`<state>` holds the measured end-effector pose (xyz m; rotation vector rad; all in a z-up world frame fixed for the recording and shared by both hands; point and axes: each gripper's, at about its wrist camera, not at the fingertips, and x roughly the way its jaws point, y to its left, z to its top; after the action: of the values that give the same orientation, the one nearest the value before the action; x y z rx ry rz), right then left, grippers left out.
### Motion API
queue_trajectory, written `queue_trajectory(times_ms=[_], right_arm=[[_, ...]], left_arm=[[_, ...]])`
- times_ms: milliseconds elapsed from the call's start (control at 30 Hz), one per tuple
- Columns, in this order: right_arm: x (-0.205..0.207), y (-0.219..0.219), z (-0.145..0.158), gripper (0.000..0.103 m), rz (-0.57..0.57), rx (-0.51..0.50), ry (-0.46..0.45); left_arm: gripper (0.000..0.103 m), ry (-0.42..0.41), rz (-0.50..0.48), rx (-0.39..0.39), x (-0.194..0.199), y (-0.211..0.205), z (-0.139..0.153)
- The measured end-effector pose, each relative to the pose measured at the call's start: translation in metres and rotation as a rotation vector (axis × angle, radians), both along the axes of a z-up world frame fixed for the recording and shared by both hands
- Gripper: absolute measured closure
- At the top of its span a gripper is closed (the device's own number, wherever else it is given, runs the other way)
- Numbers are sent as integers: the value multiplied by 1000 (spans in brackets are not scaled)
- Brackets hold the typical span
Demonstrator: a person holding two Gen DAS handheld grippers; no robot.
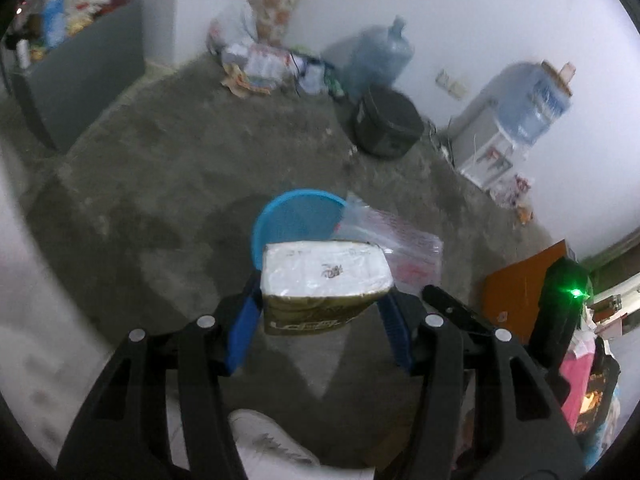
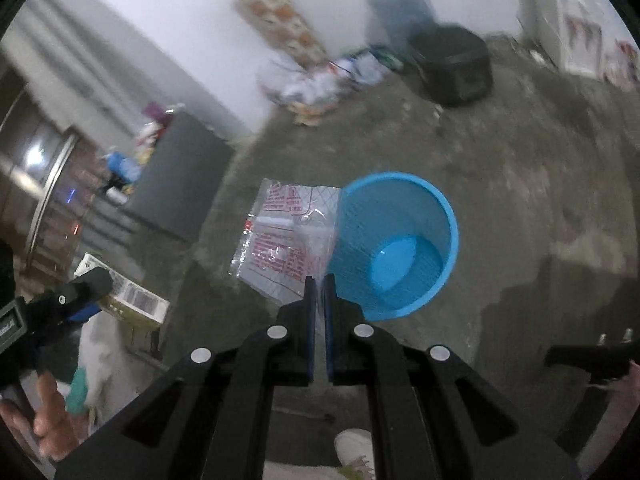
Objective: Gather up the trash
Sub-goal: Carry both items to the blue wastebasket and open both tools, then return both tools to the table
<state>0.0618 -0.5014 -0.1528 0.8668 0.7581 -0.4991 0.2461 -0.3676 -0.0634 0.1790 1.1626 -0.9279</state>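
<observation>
A bare concrete floor [image 1: 160, 184] is seen under both grippers, bounded by a white wall [image 1: 460, 8]; a grey cabinet [image 1: 80, 92] laden with clutter stands at one side; two water jugs are seen by the wall, one on the floor [image 1: 380, 52] and one on a white dispenser [image 1: 532, 100]; a black bin [image 1: 386, 124] is set on the floor between them, and a litter pile [image 1: 264, 66] lies at the foot of the wall beside a patterned roll [image 1: 276, 0]. A blue basket [image 2: 400, 248] is seen on the floor just ahead of both grippers, open and holding nothing that can be made out. The left gripper [image 1: 324, 308] is part-way open and clamped on a box [image 1: 326, 284], white on top and olive on the side, which is held above the floor near the basket rim; the right gripper [image 2: 319, 284] is closed almost fully on the corner of a clear bag [image 2: 284, 236] printed in red, which hangs beside the basket and overlaps its rim. A white shoe [image 1: 264, 440] is seen on the floor below the left gripper; a hand [image 2: 44, 420] is visible on the left gripper's handle in the right wrist view.
</observation>
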Motion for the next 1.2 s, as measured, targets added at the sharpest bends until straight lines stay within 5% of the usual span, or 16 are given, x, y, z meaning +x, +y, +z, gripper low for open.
queue_trajectory(times_ms=[167, 233, 300, 333, 400, 533, 733, 1000, 1200], right_arm=[[22, -38, -54, 94, -73, 78, 49], [31, -58, -80, 92, -99, 109, 65], [38, -76, -108, 62, -119, 139, 96], [41, -82, -121, 56, -129, 145, 130], [39, -90, -139, 53, -157, 151, 195], [22, -92, -147, 52, -195, 168, 178], [1, -74, -107, 40, -214, 35, 175], [-17, -19, 11, 7, -237, -322, 154], [-17, 38, 84, 6, -170, -586, 152]], left_arm=[[47, -36, -61, 91, 17, -72, -45], [30, -43, -74, 136, 22, -97, -68], [25, -54, -62, 151, 26, -121, -90], [25, -51, -56, 159, 27, -129, -97], [25, -34, -40, 187, 32, -142, -112], [24, -19, -53, 125, 25, -141, -114], [24, -91, -116, 20, 4, -118, -74], [23, -150, -166, -148, -27, -45, 22], [19, -217, -118, -251, -57, 31, 92]])
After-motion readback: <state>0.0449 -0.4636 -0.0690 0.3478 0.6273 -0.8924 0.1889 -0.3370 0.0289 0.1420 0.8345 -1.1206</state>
